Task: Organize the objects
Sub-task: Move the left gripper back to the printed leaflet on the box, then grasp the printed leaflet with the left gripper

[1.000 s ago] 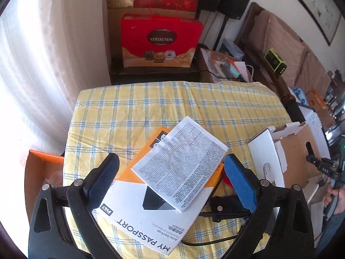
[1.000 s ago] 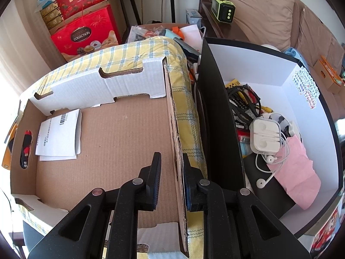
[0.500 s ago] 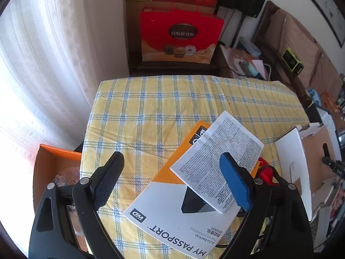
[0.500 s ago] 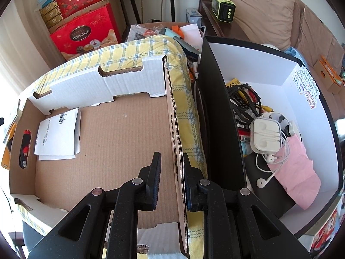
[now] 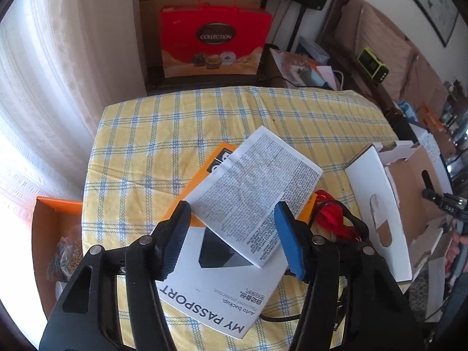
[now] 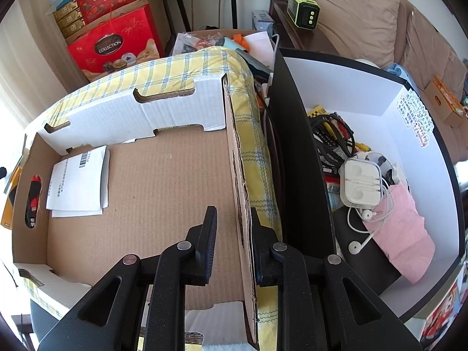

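A white printed leaflet [image 5: 257, 181] lies askew on an orange-and-white "My Passport" box [image 5: 216, 301] on the yellow checked tablecloth [image 5: 163, 134]. My left gripper [image 5: 231, 209] hangs over them. Its jaws are closing with the leaflet's near end between the pads, and I see no firm press. My right gripper [image 6: 232, 210] straddles the right wall [image 6: 239, 175] of a shallow cardboard tray [image 6: 163, 204]. Its jaws are opening slightly: a gap shows between the left finger [image 6: 209, 234] and the wall. Folded papers [image 6: 77, 184] lie in the tray's far left.
A red cord bundle [image 5: 330, 219] lies right of the Passport box. Beyond the tray stands a black-and-white bin [image 6: 292, 146] holding cables, an earphone case [image 6: 362, 184] and pink cloth [image 6: 400, 228]. An orange box [image 5: 49, 219] sits left of the table, and a red gift bag [image 5: 213, 44] stands behind it.
The left gripper's jaws have narrowed from wide apart to either side of the leaflet's near end. The right gripper and the tray look the same.
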